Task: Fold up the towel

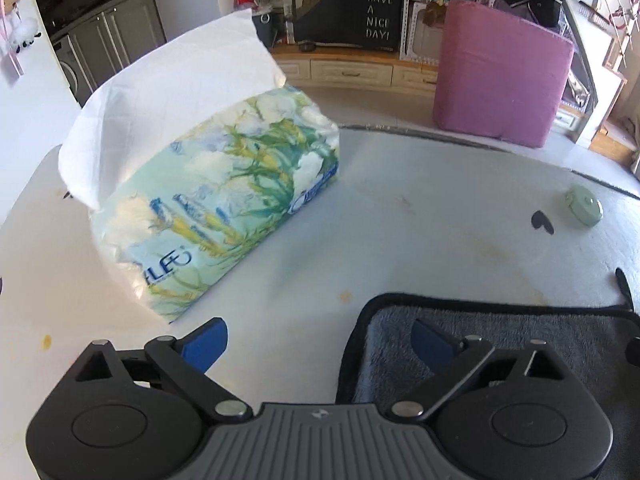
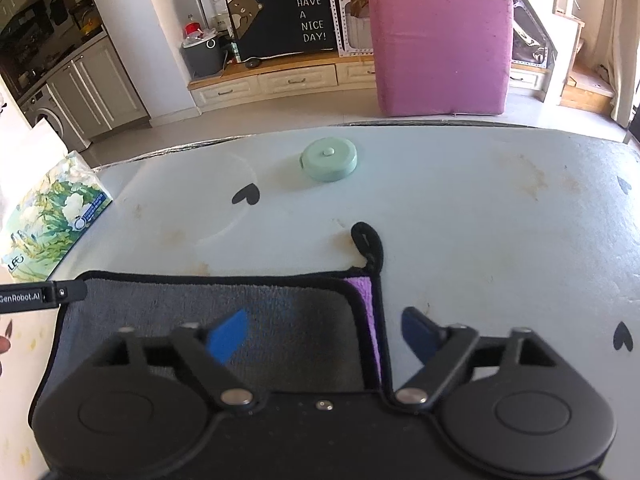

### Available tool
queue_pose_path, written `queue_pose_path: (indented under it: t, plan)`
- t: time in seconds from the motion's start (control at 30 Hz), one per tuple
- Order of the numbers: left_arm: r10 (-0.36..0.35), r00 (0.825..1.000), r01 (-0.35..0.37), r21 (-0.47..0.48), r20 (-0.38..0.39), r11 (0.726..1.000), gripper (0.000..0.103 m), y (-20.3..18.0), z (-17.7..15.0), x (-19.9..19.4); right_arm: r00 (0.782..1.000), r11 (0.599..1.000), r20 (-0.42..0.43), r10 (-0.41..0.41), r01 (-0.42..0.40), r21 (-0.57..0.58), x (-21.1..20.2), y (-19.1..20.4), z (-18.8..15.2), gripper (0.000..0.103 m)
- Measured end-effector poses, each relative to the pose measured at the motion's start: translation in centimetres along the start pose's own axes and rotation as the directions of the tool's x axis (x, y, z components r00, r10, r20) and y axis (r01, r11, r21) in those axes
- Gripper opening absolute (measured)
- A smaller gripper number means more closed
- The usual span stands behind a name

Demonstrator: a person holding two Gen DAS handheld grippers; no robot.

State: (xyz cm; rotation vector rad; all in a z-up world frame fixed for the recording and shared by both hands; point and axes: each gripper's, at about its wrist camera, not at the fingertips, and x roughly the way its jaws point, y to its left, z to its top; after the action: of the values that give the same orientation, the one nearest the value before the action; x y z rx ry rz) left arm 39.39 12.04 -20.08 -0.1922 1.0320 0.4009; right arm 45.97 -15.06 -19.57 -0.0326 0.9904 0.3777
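Observation:
A grey towel (image 2: 248,304) with black edging lies folded flat on the white table; a purple underside (image 2: 366,292) shows at its right edge and a black hanging loop (image 2: 366,240) sticks out beyond the corner. In the left wrist view the towel (image 1: 520,328) lies at lower right. My left gripper (image 1: 320,344) is open above the towel's left edge, one blue finger (image 1: 206,342) over bare table, the other (image 1: 434,340) over the towel. My right gripper (image 2: 324,336) is open, straddling the towel's right edge. Both hold nothing.
A floral tissue pack (image 1: 216,204) with a white tissue sticking up stands left of the towel. A mint round tape measure (image 2: 330,159) lies further back on the table (image 2: 480,220). A pink cushion (image 2: 440,48) stands beyond the table's far edge.

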Motion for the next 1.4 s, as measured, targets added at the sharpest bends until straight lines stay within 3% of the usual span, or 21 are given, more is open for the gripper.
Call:
queue_pose_path:
  t: [0.07, 0.43, 1.03, 1.4]
  plan:
    - [-0.009, 1.0, 0.008, -0.008, -0.014, 1.0, 0.1, 0.3, -0.2, -0.2, 1.0, 1.0, -0.004, -0.007, 0.007, 0.006, -0.2, -0.1, -0.1, 0.102]
    - [-0.017, 1.0, 0.017, 0.001, -0.006, 1.0, 0.1, 0.6, -1.4, -4.1, 1.0, 0.999, 0.019, -0.023, 0.023, 0.025, -3.3, 0.1, -1.0, 0.103]
    - [-0.027, 1.0, 0.027, -0.018, 0.016, 0.999, 0.1, 0.6, -3.2, -13.0, 0.997, 1.0, 0.072, -0.029, 0.029, -0.003, -11.8, 1.4, -2.4, 0.103]
    - [-0.035, 0.999, 0.034, 0.031, 0.038, 0.999, 0.1, 0.2, -3.9, -17.3, 0.993, 0.999, 0.11, -0.031, 0.032, -0.003, -15.6, 2.0, -3.1, 0.103]
